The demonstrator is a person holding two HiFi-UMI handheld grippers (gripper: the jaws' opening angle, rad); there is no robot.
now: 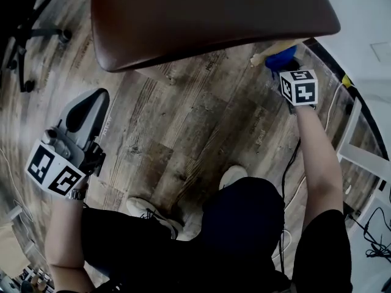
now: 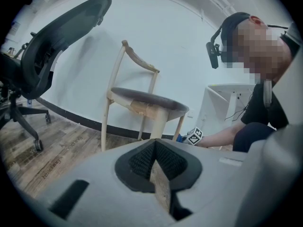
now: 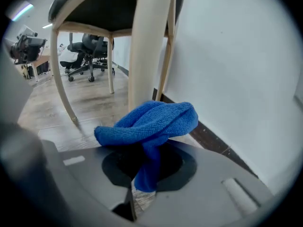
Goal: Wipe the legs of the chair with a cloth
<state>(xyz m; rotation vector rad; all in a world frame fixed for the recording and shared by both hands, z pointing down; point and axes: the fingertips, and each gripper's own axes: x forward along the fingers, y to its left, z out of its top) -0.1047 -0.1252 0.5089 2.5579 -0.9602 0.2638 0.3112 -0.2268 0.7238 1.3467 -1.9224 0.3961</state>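
A wood-plank floor (image 1: pixel 183 127) runs up to a white wall (image 3: pixel 236 70) with a dark skirting strip. One wooden chair (image 2: pixel 142 103) stands close to that wall: a dark brown padded seat (image 1: pixel 208 17) on four pale, slender legs. One black office chair (image 2: pixel 52 46) on castors stands off to the side, well apart from it. The person crouches by the wooden chair with an arm stretched out each way.

The right claw (image 3: pixel 144 174) is low at the chair's wall side, clamped on a single blue cloth (image 3: pixel 151 119). The cloth is terry-textured and twisted into a thick bundle, with a tail pinched down between the pads. It sits up against the nearest leg (image 3: pixel 149 46), low on it.

The left claw (image 2: pixel 158 167) is held away over bare floor, its ribbed black pads closed together on nothing. Each claw carries one black-and-white marker cube (image 1: pixel 299 87); the patterns spell no words.
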